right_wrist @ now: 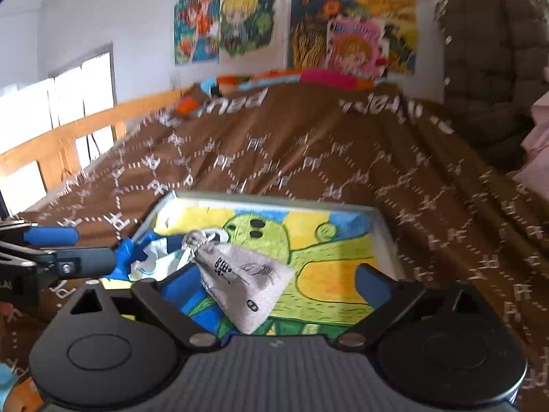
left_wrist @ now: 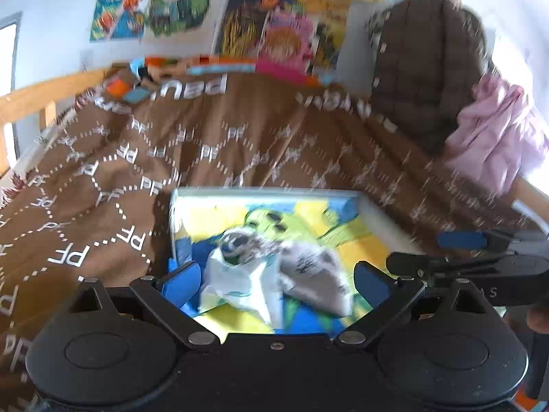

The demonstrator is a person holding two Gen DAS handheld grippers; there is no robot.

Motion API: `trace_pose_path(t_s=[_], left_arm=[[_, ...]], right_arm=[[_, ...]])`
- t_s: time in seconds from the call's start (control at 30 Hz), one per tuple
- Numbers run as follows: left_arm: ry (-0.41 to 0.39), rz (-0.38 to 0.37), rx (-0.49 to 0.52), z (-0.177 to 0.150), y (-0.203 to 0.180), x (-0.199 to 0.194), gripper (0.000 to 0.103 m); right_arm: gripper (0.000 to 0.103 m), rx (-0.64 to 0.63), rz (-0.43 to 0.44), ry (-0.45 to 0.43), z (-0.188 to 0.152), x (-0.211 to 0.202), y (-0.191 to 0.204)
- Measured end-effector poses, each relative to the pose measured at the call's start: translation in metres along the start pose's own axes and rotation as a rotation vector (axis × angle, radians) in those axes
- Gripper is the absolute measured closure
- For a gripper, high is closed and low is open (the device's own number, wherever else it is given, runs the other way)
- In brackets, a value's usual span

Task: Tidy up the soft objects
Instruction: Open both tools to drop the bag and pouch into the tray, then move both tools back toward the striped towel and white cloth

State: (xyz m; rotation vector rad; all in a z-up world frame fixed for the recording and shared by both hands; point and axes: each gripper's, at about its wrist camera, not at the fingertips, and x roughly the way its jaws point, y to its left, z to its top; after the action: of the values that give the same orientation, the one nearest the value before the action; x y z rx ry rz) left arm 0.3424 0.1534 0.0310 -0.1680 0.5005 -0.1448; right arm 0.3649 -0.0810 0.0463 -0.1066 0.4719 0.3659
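Note:
A shallow white-rimmed box point(left_wrist: 267, 191) point(right_wrist: 274, 202) lies on the brown blanket, its floor covered by a green, yellow and blue drawing. Inside it rest a crumpled white cloth bag point(left_wrist: 240, 283) point(right_wrist: 152, 261) and a grey drawstring pouch point(left_wrist: 317, 274) point(right_wrist: 243, 276) with black print, touching each other. My left gripper point(left_wrist: 276, 281) is open over the white bag, pads clear of it. My right gripper point(right_wrist: 276, 286) is open too; the grey pouch lies loose between its fingers, nearer the left pad. Each gripper shows at the edge of the other's view, the right gripper point(left_wrist: 480, 264) and the left gripper point(right_wrist: 68, 250).
A brown blanket point(left_wrist: 206, 144) with white "PF" print covers the bed. A wooden rail point(right_wrist: 79, 130) runs along its left side. Colourful posters point(right_wrist: 308, 27) hang on the far wall. A brown quilted jacket point(left_wrist: 425, 61) and a pink garment point(left_wrist: 497, 137) are at the right.

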Motion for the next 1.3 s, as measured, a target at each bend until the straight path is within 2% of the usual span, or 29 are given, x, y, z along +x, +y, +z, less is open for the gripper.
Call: trace_pose_path(t_s=[0.07,0.13,0.33,0.7,1.3], left_arm=[[-0.027,-0.008,0.002,-0.002,-0.010,-0.017,0.006],[-0.064,0.002,0.023,-0.004,-0.022,-0.034,0.001],[-0.164,0.038,0.040,-0.012,-0.051,-0.073,0.001],[-0.208,0.060,0.061,-0.028,-0.090,-0.101,0.001],[-0.264,0.063,0.073,-0.071,-0.122,-0.151,0.001]], right_arm=[[0.001,0.017,-0.002,-0.031,0.000,-0.018,-0.007],[0.000,0.031,0.000,-0.059,-0.001,-0.035,-0.012],[0.000,0.052,0.012,-0.129,-0.008,-0.080,-0.022],[0.000,0.065,0.013,-0.199,-0.029,-0.134,-0.029],[0.000,0.055,-0.040,-0.233,-0.084,-0.187,-0.023]])
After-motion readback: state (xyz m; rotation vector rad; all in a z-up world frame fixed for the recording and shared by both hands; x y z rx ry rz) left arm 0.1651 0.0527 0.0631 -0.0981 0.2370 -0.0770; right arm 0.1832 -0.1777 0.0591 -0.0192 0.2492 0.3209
